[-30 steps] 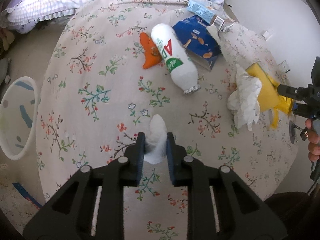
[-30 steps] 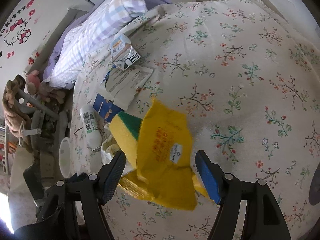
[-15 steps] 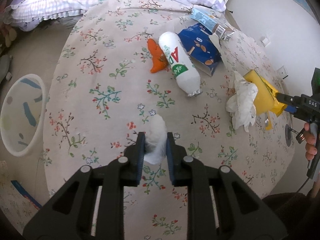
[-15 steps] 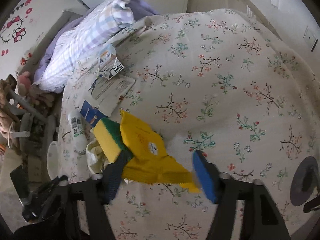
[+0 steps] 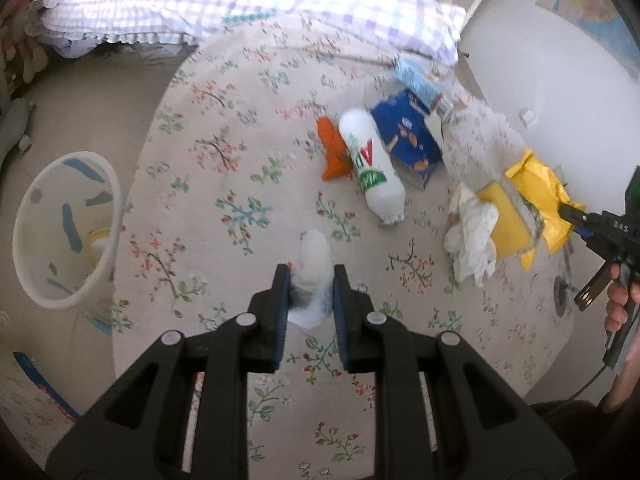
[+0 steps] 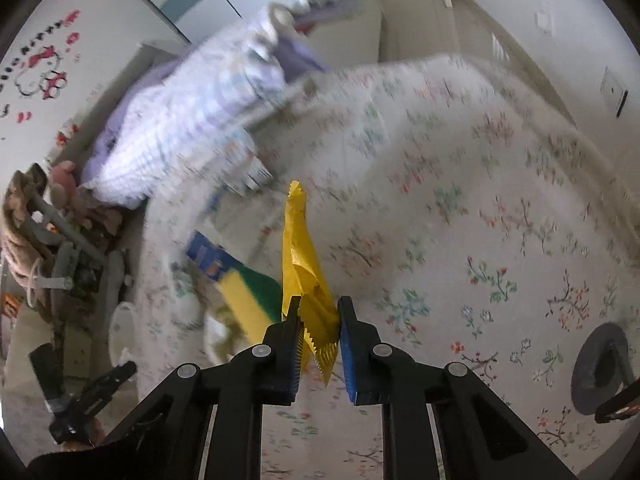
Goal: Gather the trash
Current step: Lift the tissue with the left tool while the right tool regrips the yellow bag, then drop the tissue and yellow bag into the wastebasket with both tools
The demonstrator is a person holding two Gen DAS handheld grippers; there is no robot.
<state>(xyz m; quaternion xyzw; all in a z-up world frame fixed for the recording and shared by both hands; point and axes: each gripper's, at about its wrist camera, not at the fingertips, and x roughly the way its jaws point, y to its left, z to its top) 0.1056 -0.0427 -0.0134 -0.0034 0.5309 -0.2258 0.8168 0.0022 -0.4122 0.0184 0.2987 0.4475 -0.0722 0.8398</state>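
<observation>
Closing fast, the right gripper has just pinched the yellow wrapper, its long axis pointing away. Left gripper is clamped on a white wad, probably tissue. Both look raised off the bed; the white bin lies far left, nearer the left hand.

Bright, soft daylight, faint shadows, fisheye bending and dark corners, heavy motion blur (right view worst)

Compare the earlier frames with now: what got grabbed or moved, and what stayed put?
The right gripper, open around the yellow wrapper a second ago, has just been closing and now pinches it, lifting it clear of the sponge. The left gripper still holds the white tissue wad. The bottle, blue packet and bin stayed put.
</observation>
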